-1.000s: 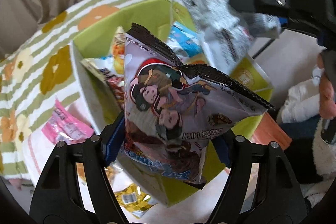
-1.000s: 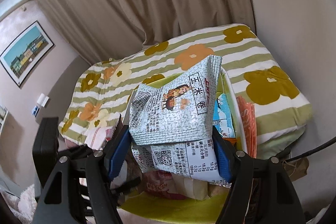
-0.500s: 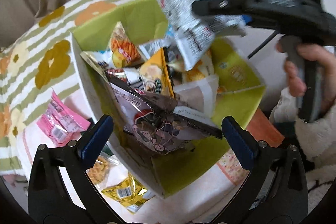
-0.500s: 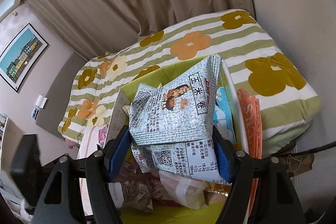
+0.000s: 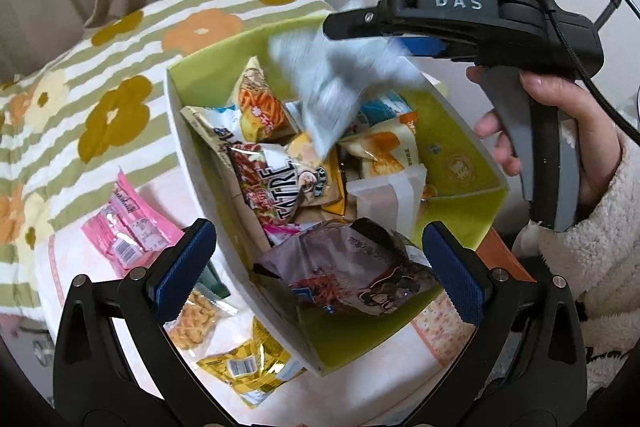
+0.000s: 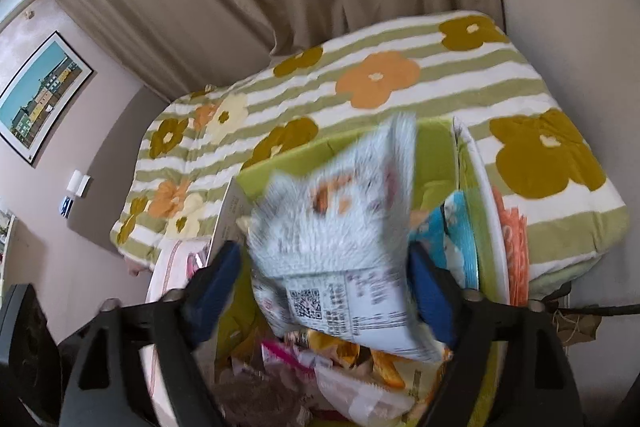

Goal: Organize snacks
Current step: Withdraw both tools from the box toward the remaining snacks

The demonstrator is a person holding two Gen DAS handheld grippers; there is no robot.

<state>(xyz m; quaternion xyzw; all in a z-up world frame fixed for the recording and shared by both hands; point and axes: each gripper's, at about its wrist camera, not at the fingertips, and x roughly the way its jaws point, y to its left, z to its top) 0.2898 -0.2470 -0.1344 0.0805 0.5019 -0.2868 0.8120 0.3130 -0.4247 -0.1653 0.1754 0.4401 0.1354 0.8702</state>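
Observation:
A green-lined box (image 5: 460, 163) holds several snack bags. The dark cartoon bag (image 5: 352, 271) lies in its near end, free of my left gripper (image 5: 320, 263), which is open and empty just above it. My right gripper (image 6: 326, 287) hangs over the box; its jaws have spread and the grey-white snack bag (image 6: 336, 219) between them is blurred and tilting, touching only the right pad as far as I can tell. The same grey-white bag (image 5: 332, 83) shows blurred over the box in the left wrist view, under the right gripper (image 5: 400, 39).
A pink packet (image 5: 128, 227), a clear packet of crackers (image 5: 196, 319) and a yellow packet (image 5: 248, 367) lie on the pale cloth left of the box. A striped flower blanket (image 6: 380, 79) lies behind. Curtains and a wall stand beyond.
My left gripper opened and the dark cartoon bag dropped into the box. My right gripper moved over the box, and its jaws have now widened around the grey-white bag, which is in motion.

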